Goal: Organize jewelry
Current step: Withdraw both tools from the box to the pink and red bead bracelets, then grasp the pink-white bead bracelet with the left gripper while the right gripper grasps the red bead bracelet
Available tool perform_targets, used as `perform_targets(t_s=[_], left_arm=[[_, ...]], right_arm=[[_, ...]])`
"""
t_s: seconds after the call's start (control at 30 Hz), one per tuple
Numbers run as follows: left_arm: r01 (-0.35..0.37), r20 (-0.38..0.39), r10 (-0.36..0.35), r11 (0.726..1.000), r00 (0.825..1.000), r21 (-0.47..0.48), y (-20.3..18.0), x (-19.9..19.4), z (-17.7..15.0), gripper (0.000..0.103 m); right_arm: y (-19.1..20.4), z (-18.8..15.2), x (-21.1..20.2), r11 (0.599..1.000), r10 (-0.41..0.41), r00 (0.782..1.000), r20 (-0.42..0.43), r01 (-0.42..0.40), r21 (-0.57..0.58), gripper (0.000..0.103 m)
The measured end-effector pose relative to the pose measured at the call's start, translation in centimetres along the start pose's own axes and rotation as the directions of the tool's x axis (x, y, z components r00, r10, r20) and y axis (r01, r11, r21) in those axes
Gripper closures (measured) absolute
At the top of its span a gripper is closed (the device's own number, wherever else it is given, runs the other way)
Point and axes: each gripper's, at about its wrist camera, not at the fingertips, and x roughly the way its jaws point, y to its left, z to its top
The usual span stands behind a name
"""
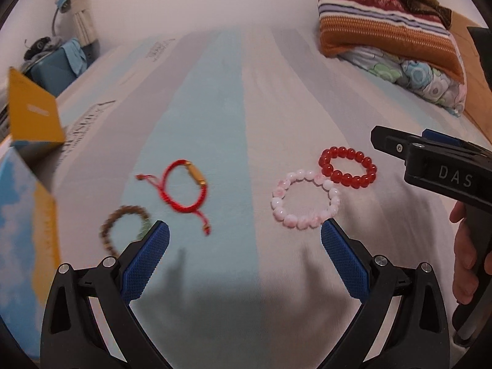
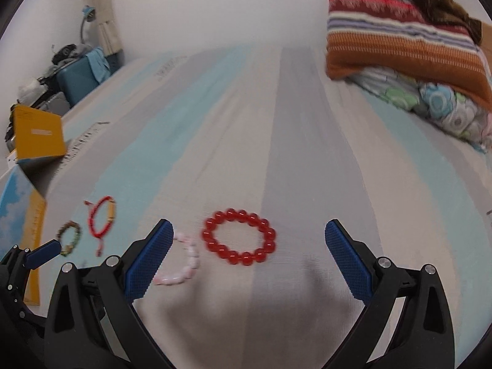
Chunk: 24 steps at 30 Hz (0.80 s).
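Here, both grippers, left (image 1: pixel 245 233) and right (image 2: pixel 249 233), hung wide apart, empty, above a striped bedsheet (image 2: pixel 276 123). A red bead bracelet (image 2: pixel 239 236) lay at twelve o'clock from the right gripper, touching a pink bead bracelet (image 1: pixel 306 199).

Four bracelets in a row on the bed (image 1: pixel 246 92), box (image 1: pixel 27 215) at left, pillows (image 1: pixel 384 30) behind right

A bed (image 2: pixel 246 123) with a pale blue-and-grey striped sheet filled the room; folded bedding (image 2: pixel 406 46) lay far right, a teal suitcase (image 2: pixel 77 80) stood against the white wall (image 2: pixel 200 6).
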Motion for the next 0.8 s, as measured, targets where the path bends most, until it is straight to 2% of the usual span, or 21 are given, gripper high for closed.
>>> perform_targets(t_s=[0.2, 0.33, 0.53, 0.63, 0.8], left_arm=[[0.026, -0.030, -0.026, 1.000, 0.999, 0.000, -0.7, 3.8, 0.5, 0.006], [0.041, -0.037, -0.042, 0.999, 0.998, -0.010, -0.4, 4.9, 0.4, 0.006], [0.054, -0.034, -0.055, 0.998, 0.998, -0.012, -0.5, 5.6, 0.5, 0.007], [0.068, -0.034, -0.069, 0.998, 0.997, -0.006, -0.6, 5.8, 0.4, 0.014], [0.108, -0.029, -0.108, 0.994, 0.994, 0.006, -1.0, 5.8, 0.3, 0.033]], right_arm=[[-0.9, -0.4, 3.5, 1.000, -0.018, 0.997, -0.071, 0.017, -0.004, 0.019], [-1.0, -0.8, 5.2, 1.000, -0.026, 0.994, -0.109, 0.024, -0.016, 0.025], [-1.0, -1.5, 6.8, 0.999, -0.025, 0.988, -0.150, 0.022, -0.026, 0.041], [-1.2, -1.7, 7.0, 0.999, -0.033, 0.987, -0.155, 0.031, -0.020, 0.052], [-1.3, -2.0, 6.8, 0.999, -0.039, 0.987, -0.156, 0.036, -0.021, 0.073]])
